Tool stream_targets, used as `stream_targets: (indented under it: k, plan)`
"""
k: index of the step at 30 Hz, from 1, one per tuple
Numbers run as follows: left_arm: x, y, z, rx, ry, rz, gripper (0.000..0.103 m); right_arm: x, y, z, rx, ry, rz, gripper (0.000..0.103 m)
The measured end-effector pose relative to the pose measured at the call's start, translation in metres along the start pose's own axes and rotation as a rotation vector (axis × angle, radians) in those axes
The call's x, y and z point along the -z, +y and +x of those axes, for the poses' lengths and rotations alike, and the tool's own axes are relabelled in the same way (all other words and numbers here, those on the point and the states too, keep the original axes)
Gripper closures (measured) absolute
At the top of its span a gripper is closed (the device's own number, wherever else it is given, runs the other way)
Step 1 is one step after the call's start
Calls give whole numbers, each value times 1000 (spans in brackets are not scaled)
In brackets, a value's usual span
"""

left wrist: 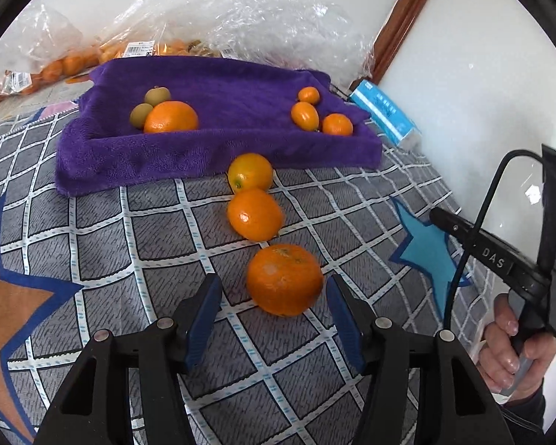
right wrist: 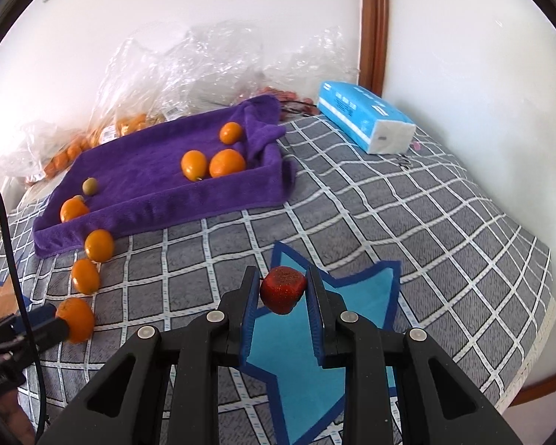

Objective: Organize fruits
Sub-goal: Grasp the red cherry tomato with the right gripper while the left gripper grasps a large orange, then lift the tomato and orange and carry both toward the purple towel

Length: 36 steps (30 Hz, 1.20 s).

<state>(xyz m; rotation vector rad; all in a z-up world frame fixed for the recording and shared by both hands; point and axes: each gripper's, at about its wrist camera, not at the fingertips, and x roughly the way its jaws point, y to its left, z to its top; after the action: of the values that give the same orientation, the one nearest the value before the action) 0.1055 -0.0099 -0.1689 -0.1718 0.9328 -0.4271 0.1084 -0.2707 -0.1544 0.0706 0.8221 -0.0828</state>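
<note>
A purple towel-lined tray [left wrist: 218, 155] [right wrist: 159, 204] holds a big orange [left wrist: 171, 118], two green fruits [left wrist: 157, 96] and three small oranges [left wrist: 304, 115] [right wrist: 226, 163]. Three oranges lie in a row on the checked cloth in front of it. My left gripper [left wrist: 274, 296] is open around the nearest orange [left wrist: 284, 279] [right wrist: 76, 319], its fingers apart from it on each side. My right gripper [right wrist: 282, 289] is shut on a red strawberry [right wrist: 282, 289], held above a blue star patch [right wrist: 307, 363].
Clear plastic bags with more oranges [left wrist: 55, 66] [right wrist: 129, 126] lie behind the tray against the wall. A blue tissue pack [left wrist: 385, 115] [right wrist: 367, 122] sits at the tray's right. The cloth's edge [right wrist: 537, 333] drops off at the right.
</note>
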Motion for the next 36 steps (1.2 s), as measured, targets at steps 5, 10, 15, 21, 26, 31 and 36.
stream_targets:
  k: [5,10,15,21,26,31,36]
  plan:
    - [2,-4,1,-22,-18,27,49,3,0,6,4,10,1,78]
    - [0,0,2,10,-22,7,63,4,2,8,3,13,-5,78]
    - [0,2,0,7,-32,-6,63,6,3,8,-1,12,-5,78]
    - [0,9,-6,-9,-35,-47,63,7,1,4,-2,-1,-9,78]
    - [0,15,-13,-4,-44,-75,63,7,-1,2,-14,-8,3,78]
    - [0,17,-21,-15,-61,-86,63,8,3,2,-27,-7,1,78]
    - [-2,21,-31,-44,-99,-94,63,10,10,2,-36,-6,-13,78]
